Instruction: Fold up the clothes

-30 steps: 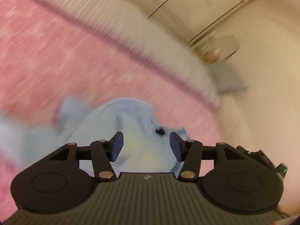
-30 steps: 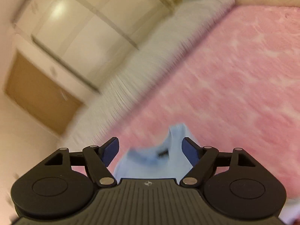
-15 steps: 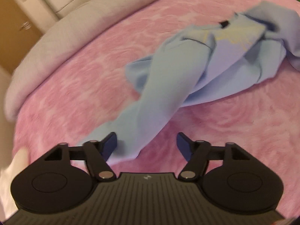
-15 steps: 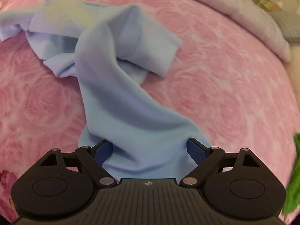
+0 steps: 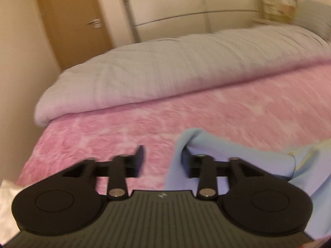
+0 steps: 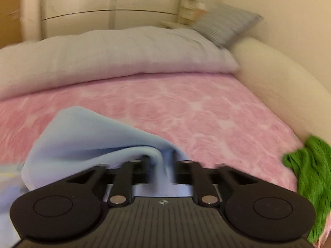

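Right gripper (image 6: 160,166): the 2 fingers sit close together, pinching a bunched fold of the light blue garment (image 6: 82,136) between them (motion blur at the tips, but cloth clearly fills the gap). From the pinch the fabric drapes to the left of the fingers and drops below the gripper body, over the pink blanket (image 6: 206,115). Right of the fingers, near the frame edge, lies a green knit item (image 6: 310,175) on the same blanket.

Left gripper (image 5: 162,161): fingers spread, with a wide gap. The left finger (image 5: 139,159) stands clear over the pink blanket (image 5: 124,128). An edge of the light blue garment (image 5: 238,150) hangs over the right finger and down into the right part of the gap; the left finger does not touch it, so no pinch. The rest of the garment lies to the right of the fingers, showing a pale yellow print (image 5: 304,157) (too blurred to read).

Beyond both sets of fingers the pink blanket covers the bed. Past it, a white-grey duvet (image 5: 165,70) is bunched along the far side. Ahead-right of the right fingers, a grey striped pillow (image 6: 223,25) leans up, with a cream padded bed edge (image 6: 279,78) beside it. Farthest: cream wardrobe (image 5: 175,6) and, ahead-left of the left fingers, a wooden door (image 5: 72,20) with a handle.
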{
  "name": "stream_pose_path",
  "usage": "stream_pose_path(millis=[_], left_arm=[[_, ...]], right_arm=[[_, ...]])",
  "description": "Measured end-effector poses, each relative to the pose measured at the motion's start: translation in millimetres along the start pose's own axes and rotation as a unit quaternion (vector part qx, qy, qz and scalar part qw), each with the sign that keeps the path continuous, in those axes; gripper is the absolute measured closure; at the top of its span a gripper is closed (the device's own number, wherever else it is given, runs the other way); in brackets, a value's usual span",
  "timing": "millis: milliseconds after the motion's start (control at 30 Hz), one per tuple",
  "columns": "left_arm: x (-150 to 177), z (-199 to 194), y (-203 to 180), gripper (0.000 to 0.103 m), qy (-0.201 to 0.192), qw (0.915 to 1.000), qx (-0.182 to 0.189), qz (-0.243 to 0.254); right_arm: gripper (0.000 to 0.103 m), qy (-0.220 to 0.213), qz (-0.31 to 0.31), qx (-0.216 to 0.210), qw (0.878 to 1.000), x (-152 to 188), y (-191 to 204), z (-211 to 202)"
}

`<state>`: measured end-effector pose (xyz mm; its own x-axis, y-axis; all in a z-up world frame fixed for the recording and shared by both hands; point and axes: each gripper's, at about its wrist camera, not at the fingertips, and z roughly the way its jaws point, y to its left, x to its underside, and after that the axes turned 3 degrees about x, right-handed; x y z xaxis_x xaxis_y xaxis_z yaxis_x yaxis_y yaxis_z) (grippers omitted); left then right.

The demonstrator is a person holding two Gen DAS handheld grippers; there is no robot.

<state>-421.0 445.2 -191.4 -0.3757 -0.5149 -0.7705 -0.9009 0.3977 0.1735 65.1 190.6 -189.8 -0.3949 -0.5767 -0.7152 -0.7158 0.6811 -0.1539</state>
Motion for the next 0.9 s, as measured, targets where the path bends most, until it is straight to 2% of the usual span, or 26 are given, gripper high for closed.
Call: stream_pose_path(millis=[33,67,100,167,200,267,300,400,467,500,533,600,633,667,700,733,800,900], left_arm=[[3,-1,5,0.047,0.013,0.9996,0.009,-0.022],[12,-2,11,0.047,0.038,0.9974,0.034,-0.052],[24,0,17,0.047,0.069,0.9918,0.065,-0.086],[53,8,19,0.047,0.133,0.9720,0.130,-0.143],[69,12,18,0.047,0.165,0.9579,0.163,-0.169],[103,22,15,0.048,0.217,0.9299,0.205,-0.215],[116,26,11,0.048,0.229,0.9197,0.213,-0.237],[144,33,3,0.048,0.243,0.8935,0.224,-0.304],[153,30,-3,0.048,0.241,0.8819,0.230,-0.334],[156,30,-5,0.047,0.240,0.8782,0.233,-0.342],[158,30,-6,0.047,0.240,0.8748,0.234,-0.350],[160,31,-7,0.047,0.242,0.8732,0.231,-0.354],[159,31,-5,0.047,0.242,0.8741,0.230,-0.353],[157,31,-3,0.047,0.239,0.8765,0.230,-0.349],[156,31,-3,0.047,0.237,0.8796,0.228,-0.344],[154,32,-2,0.048,0.235,0.8822,0.225,-0.341],[151,34,3,0.050,0.227,0.8859,0.217,-0.342],[145,38,10,0.052,0.216,0.8876,0.215,-0.346]], right_arm=[[0.027,0.010,0.012,0.023,1.000,0,-3,3],[0.027,0.013,0.020,0.028,0.999,6,-6,2],[0.027,0.029,0.030,0.005,0.999,18,-8,2],[0.025,0.062,0.049,-0.043,0.996,43,-10,2],[0.025,0.088,0.071,-0.080,0.990,61,-9,2],[0.025,0.157,0.118,-0.178,0.964,104,2,6],[0.025,0.190,0.138,-0.222,0.946,125,9,9],[0.025,0.253,0.173,-0.303,0.902,183,44,9],[0.024,0.262,0.159,-0.321,0.896,202,72,11],[0.023,0.261,0.147,-0.330,0.895,210,87,13],[0.015,0.234,0.130,-0.321,0.909,212,99,12],[0.014,0.180,0.097,-0.300,0.932,213,119,12],[0.015,0.158,0.082,-0.297,0.938,213,126,6],[0.024,0.142,0.058,-0.303,0.940,208,132,6],[0.043,0.127,0.034,-0.310,0.942,202,138,6],[0.075,0.133,0.027,-0.326,0.936,195,137,5],[0.084,0.145,0.015,-0.359,0.922,180,133,4],[0.088,0.117,0.140,-0.394,0.901,139,75,-7]])
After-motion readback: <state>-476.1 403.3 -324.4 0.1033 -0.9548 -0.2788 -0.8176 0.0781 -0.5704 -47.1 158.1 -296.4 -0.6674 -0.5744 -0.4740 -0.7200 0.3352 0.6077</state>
